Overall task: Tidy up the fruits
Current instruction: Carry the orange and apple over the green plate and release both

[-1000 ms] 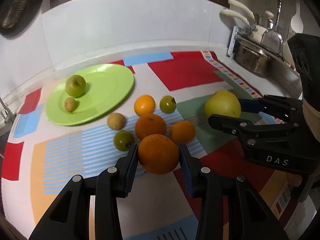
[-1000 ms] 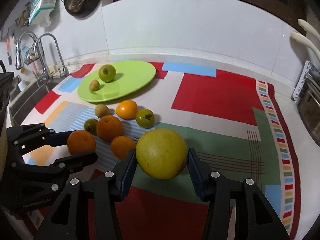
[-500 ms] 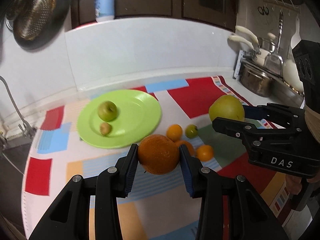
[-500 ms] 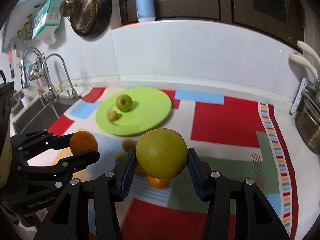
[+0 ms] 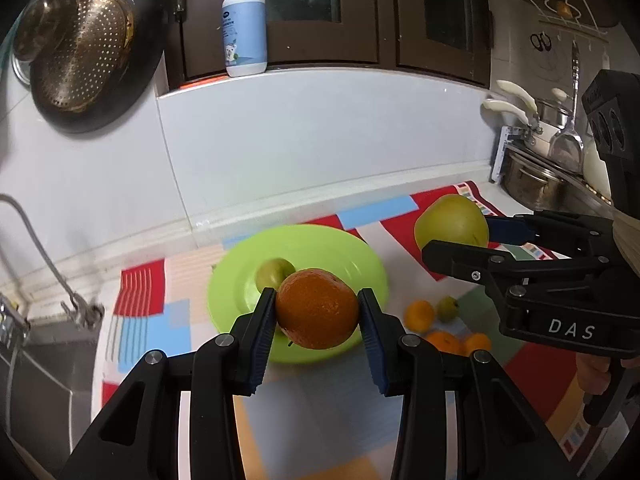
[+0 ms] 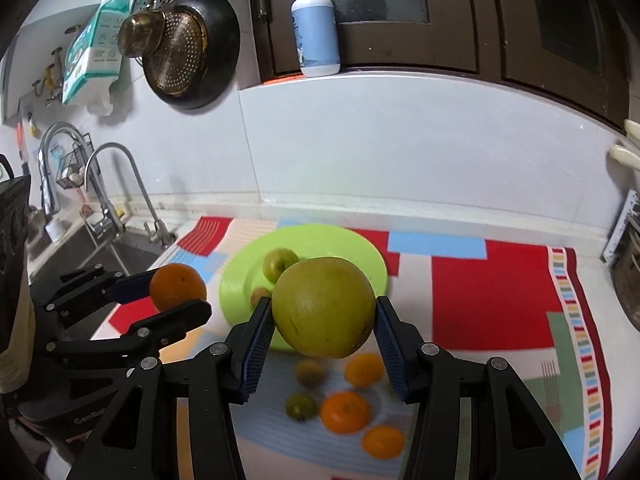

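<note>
My left gripper [image 5: 318,314] is shut on a large orange [image 5: 317,309] and holds it in the air over the near side of the green plate [image 5: 356,256]. My right gripper [image 6: 325,316] is shut on a big yellow-green pomelo [image 6: 324,307], also in the air; it shows in the left wrist view [image 5: 451,224]. The green plate [image 6: 360,254] carries a green apple [image 6: 279,263] and a small brown fruit [image 6: 259,295]. Several oranges [image 6: 345,411] and small green fruits [image 6: 301,405] lie on the colourful mat [image 6: 488,300] below.
A sink with faucets [image 6: 116,196] lies to the left. A white backsplash wall [image 6: 400,152] runs behind, with a soap bottle [image 6: 316,28] on its ledge and a hanging pan with strainer [image 6: 188,56]. Pots and a rack [image 5: 536,160] stand at the right.
Both grippers have lifted their fruit well above the mat and tilted up. The left one with the orange has moved over toward the green plate.
</note>
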Motion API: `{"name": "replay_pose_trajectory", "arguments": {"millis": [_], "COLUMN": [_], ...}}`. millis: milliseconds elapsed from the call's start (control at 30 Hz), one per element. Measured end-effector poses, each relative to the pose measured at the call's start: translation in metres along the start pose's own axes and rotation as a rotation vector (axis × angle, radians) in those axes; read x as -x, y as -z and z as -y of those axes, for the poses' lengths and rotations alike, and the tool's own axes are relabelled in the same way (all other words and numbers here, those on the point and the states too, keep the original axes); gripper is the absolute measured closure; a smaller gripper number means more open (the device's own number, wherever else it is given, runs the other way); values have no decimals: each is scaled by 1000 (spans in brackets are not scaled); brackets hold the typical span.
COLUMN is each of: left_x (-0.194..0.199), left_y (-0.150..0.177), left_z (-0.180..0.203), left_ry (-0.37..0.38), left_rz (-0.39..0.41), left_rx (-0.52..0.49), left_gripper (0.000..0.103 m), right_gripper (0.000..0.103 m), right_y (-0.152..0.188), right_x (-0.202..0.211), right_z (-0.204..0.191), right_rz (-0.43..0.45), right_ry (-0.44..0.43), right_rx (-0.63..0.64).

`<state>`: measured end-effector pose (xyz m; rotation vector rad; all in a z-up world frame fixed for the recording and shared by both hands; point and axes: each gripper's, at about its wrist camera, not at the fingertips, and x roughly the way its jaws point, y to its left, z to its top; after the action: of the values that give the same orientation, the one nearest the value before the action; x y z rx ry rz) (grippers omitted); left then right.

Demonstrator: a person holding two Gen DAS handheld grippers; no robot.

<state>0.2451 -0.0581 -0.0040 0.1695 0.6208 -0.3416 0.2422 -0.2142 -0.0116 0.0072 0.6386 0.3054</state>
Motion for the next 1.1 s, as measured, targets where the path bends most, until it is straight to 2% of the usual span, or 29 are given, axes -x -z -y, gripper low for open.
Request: {"name": "replay_pose_trajectory", "arguments": {"millis": [333, 600, 933, 1100], "left_x": [-46, -106, -168, -186], "left_y": [-30, -44, -40, -35], "left_z": [-44, -71, -87, -88], "left_ry": [8, 35, 73, 87], "left_rz": [-1, -44, -115, -149], "left_rx": [-29, -47, -67, -79], "left_gripper": [63, 63, 63, 62], "right_gripper": [52, 52, 52, 52], "right_y": [-37, -56, -52, -44], "right_x": [-51, -113, -185, -202], "right_z": [-11, -3, 11, 16], "right_rz": [-17, -94, -236, -282], "right_ry": [25, 42, 40, 37], "right_rx": [-12, -10, 19, 18]}}
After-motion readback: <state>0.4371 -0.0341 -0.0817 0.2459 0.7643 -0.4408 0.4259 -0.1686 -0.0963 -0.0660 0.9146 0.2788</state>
